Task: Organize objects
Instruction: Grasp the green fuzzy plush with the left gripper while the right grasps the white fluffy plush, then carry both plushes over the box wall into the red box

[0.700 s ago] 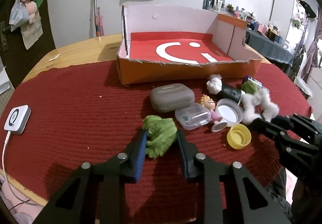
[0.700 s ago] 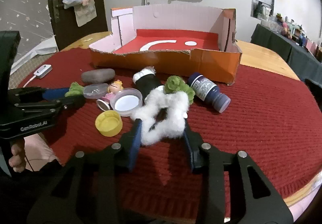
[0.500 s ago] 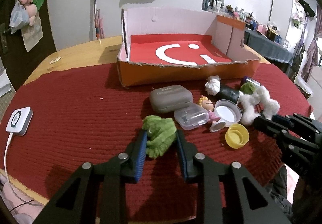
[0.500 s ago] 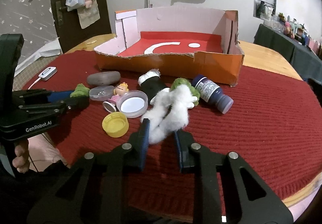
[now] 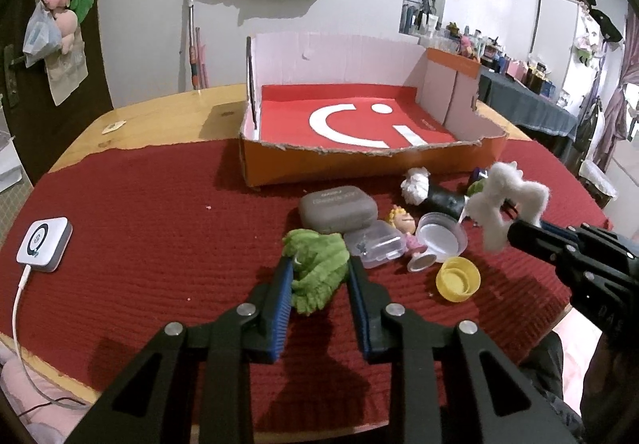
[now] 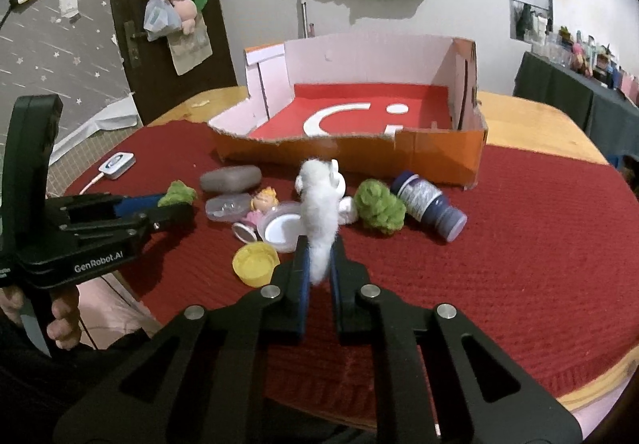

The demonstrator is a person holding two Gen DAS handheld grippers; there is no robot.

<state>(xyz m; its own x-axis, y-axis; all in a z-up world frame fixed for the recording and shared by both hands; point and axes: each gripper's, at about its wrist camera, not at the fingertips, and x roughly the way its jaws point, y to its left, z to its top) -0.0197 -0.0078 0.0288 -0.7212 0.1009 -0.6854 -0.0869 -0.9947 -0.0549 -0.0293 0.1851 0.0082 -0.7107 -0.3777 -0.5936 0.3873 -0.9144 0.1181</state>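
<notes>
My left gripper [image 5: 319,262] is shut on a green fuzzy piece [image 5: 315,268] that rests low on the red mat. My right gripper [image 6: 319,244] is shut on a white fluffy piece [image 6: 319,204], which stands up out of the pinched jaws, clear of the mat. In the left wrist view the white fluffy piece [image 5: 503,200] hangs at the right, with the right gripper [image 5: 519,232] behind it. The right wrist view shows the left gripper [image 6: 171,204] at the left. An orange cardboard box [image 5: 359,164] with a red floor stands open behind the pile, with nothing inside.
Between the grippers lie a grey case [image 5: 337,208], a clear plastic box [image 5: 373,244], a small doll [image 5: 403,222], a white lid [image 5: 441,238] and a yellow cap [image 5: 457,278]. A second green fuzzy piece [image 6: 379,210] and a dark blue bottle [image 6: 429,204] lie further right. A white charger [image 5: 42,244] sits far left.
The right gripper's jaws have closed on the white fluffy piece and raised it off the mat. The left gripper has stayed on the green piece.
</notes>
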